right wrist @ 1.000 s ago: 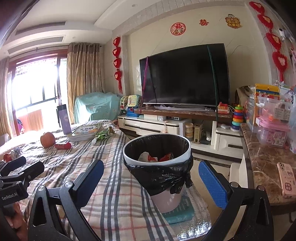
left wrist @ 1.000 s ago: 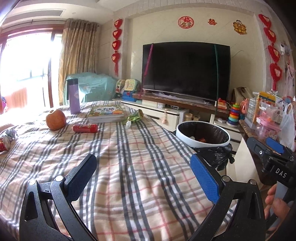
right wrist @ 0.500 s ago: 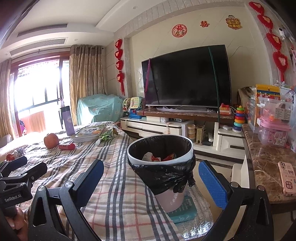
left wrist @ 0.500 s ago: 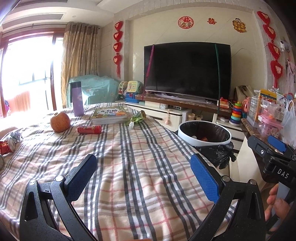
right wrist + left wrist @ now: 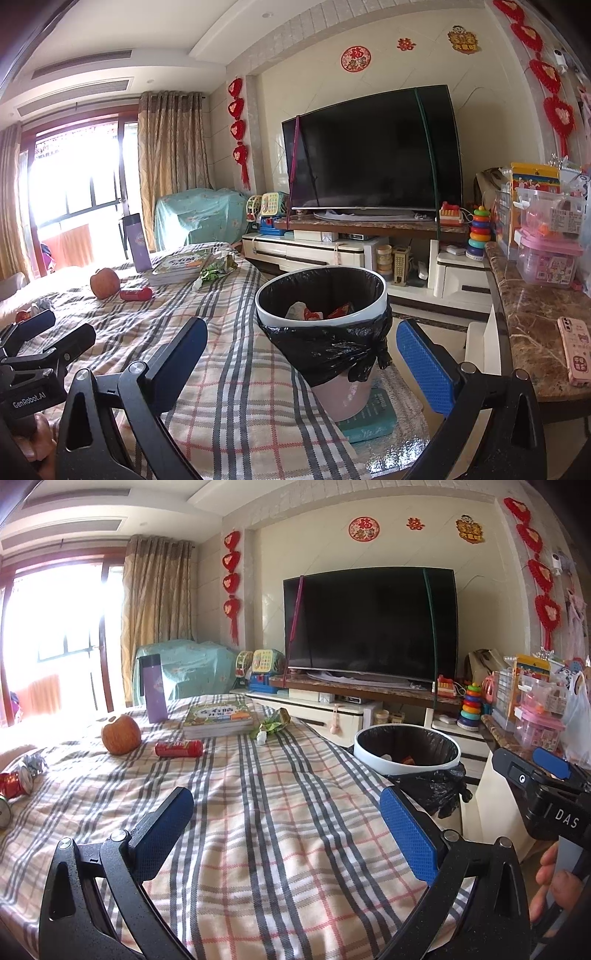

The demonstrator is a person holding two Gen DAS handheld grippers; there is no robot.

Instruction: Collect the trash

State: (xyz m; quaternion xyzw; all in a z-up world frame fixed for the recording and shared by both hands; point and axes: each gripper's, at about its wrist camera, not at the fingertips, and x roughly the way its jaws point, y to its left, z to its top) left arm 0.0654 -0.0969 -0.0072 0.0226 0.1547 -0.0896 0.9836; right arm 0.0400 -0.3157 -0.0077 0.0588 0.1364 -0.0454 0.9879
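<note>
Left wrist view: your left tool [image 5: 286,827] hangs wide apart and empty over the plaid blanket [image 5: 280,812] on the bed. Ahead and to its left lies the red snack tube [image 5: 179,748], long axis crosswise to your fingers, just beside the apple [image 5: 121,734]. Farther on, a green wrapper [image 5: 273,723] sits at the corner of the picture book [image 5: 218,718]. At the far left edge, crumpled red-and-foil trash [image 5: 16,781].

Right wrist view: your right tool [image 5: 301,354] is equally wide and empty, aimed at the bin [image 5: 321,295], which stands off the bed's right side on a teal book [image 5: 369,417], black liner folded over the rim, scraps already inside.

Judgement: the left tool is the nearer one to all the trash on the bed; the tube suits your grip as it lies. The right tool is nearer the bin.

Writing: "DAS" on the right tool's body in the left view; "GenRobot.AI" on the left tool's body in the right view. The tube's label is too small to read.
</note>
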